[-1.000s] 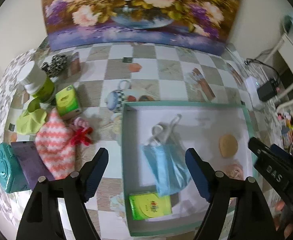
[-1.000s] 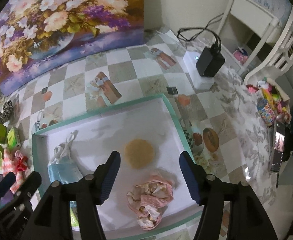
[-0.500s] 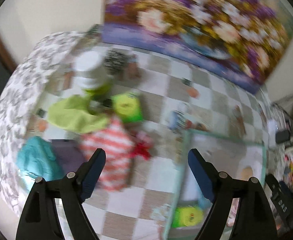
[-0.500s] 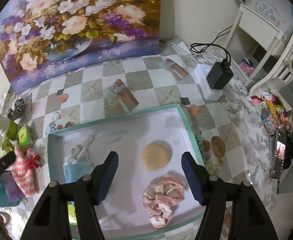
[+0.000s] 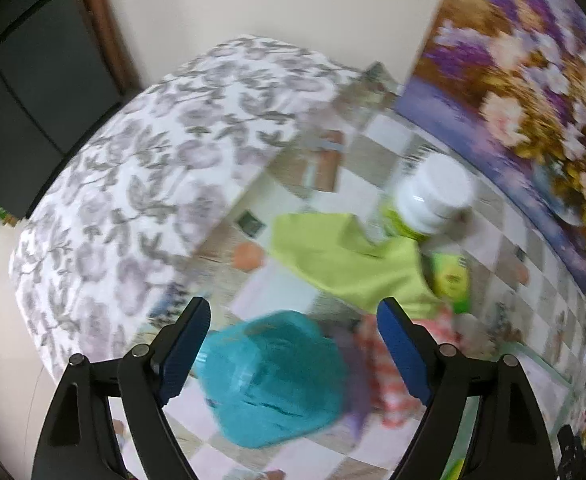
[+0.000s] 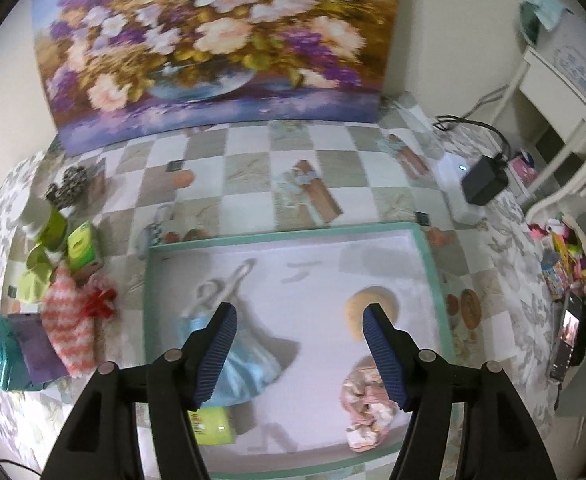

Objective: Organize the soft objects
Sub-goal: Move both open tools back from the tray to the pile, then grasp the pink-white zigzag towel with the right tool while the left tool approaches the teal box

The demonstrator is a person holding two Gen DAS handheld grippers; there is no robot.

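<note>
Teal bundle point(image 5: 271, 380) lies between the wide-apart, just-opening left gripper point(image 5: 293, 344) fingers

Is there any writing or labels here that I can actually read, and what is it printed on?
None can be read.
Green box by the tray: print blurred.
Green packet in the tray: print too small.
White cabinet: blue lettering, too blurred.
Phone screen: too small.
</note>
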